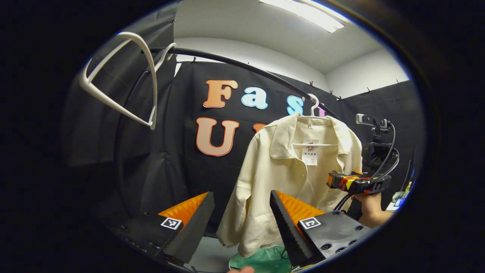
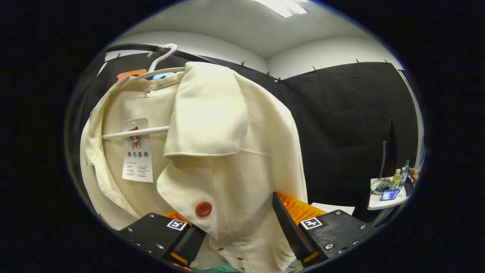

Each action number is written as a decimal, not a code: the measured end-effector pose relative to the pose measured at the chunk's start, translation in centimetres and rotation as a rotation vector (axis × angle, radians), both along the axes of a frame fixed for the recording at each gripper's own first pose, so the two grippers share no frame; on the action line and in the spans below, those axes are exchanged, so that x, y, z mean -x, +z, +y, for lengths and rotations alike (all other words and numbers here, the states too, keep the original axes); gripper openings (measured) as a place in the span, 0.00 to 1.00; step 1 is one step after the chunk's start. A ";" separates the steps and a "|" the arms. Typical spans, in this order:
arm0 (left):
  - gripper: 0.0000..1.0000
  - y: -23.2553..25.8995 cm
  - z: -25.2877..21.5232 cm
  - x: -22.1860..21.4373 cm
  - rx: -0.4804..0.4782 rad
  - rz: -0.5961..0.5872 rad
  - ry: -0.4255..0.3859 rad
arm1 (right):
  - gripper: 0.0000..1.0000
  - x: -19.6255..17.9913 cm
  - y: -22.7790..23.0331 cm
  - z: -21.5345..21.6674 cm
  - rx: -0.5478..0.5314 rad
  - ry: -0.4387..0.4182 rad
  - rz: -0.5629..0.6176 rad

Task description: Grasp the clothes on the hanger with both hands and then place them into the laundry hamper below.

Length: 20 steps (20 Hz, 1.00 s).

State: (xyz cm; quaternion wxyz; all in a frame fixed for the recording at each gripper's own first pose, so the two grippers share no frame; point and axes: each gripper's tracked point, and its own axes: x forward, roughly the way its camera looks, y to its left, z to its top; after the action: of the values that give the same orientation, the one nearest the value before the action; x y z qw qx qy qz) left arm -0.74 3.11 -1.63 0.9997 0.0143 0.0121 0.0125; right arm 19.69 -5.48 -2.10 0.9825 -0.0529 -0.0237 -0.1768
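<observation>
Left gripper view: the left gripper [image 1: 242,223] is seen spread wide, nothing between its fingers, held short of the cream shirt [image 1: 291,178]. The shirt is hung on a white hanger [image 1: 313,104] from the black rail [image 1: 242,68], w/ the green laundry hamper [image 1: 265,259] glimpsed directly below its hem. A 2nd hanger, the empty hanger [image 1: 121,76], is seen swung up on the rail, well apart to the left. The right gripper [image 1: 356,182] is seen farther off beside the shirt's edge, held by a hand [image 1: 369,210]; its jaw state can't be told from here. Right gripper view: the jaws are seen spread, w/ the shirt's front panel draped between them, the fabric lying against the left finger but not pinched. A paper tag [image 2: 137,149] is hung inside the collar; a red-brown button [image 2: 204,209] is seen on the lapel, smaller ones lower down. Judged: fabric light, soft, limp, probably a bit slick, so a fold should be bunched, not a single layer; best taken at each shoulder or side, approx. level, so it lifts off the hanger evenly. Count: 1 shirt, 2 hangers, 1 hamper, 2 grippers.
</observation>
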 end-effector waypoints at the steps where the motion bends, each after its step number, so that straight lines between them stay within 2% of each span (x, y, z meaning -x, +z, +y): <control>1: 0.97 0.0 -0.8 -0.2 -0.001 -0.009 0.000 | 0.90 0.2 0.2 -0.4 0.002 0.029 -0.006; 3: 0.97 -0.3 -3.0 -1.0 0.002 -0.021 -0.020 | 0.84 0.0 0.4 -0.7 0.009 0.112 -0.001; 5: 0.96 -0.7 -5.6 -1.8 0.012 -0.023 -0.055 | 0.70 0.3 1.1 -1.9 0.016 0.172 -0.007; 6: 0.96 -0.7 -6.9 -2.3 0.021 -0.029 -0.071 | 0.49 0.6 1.4 -2.7 0.020 0.192 -0.010; 7: 0.96 -0.8 -8.1 -2.9 0.030 -0.034 -0.084 | 0.39 1.0 1.8 -3.5 0.021 0.208 -0.014; 8: 0.96 -1.0 -9.1 -3.6 0.035 -0.035 -0.095 | 0.20 1.5 2.2 -4.0 0.016 0.229 -0.018; 10: 0.96 -1.5 -11.2 -5.5 0.036 -0.034 -0.113 | 0.06 2.5 3.1 -4.3 0.009 0.279 -0.028; 11: 0.96 -1.8 -12.4 -6.5 0.034 -0.034 -0.123 | 0.03 2.9 3.6 -4.4 0.013 0.303 -0.032; 15: 0.97 -2.6 -15.9 -11.2 0.027 -0.063 -0.097 | 0.02 5.0 4.0 -3.9 0.014 0.383 -0.034; 17: 0.97 -3.4 -16.5 -13.4 -0.005 -0.086 -0.051 | 0.02 5.6 3.9 -3.7 0.012 0.411 -0.035; 18: 0.92 -3.9 -16.4 -14.3 -0.028 -0.095 -0.017 | 0.02 5.8 3.9 -3.6 0.013 0.425 -0.037; 20: 0.97 -5.2 -15.3 -15.7 -0.086 -0.109 0.073 | 0.02 5.9 3.9 -3.4 0.011 0.452 -0.037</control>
State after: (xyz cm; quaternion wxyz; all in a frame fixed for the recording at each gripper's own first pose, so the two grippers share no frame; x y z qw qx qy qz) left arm 14.98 -12.18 -6.84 0.9962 0.0562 -0.0424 0.0504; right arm 13.77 -8.85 1.76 0.9963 -0.0483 -0.0537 0.0470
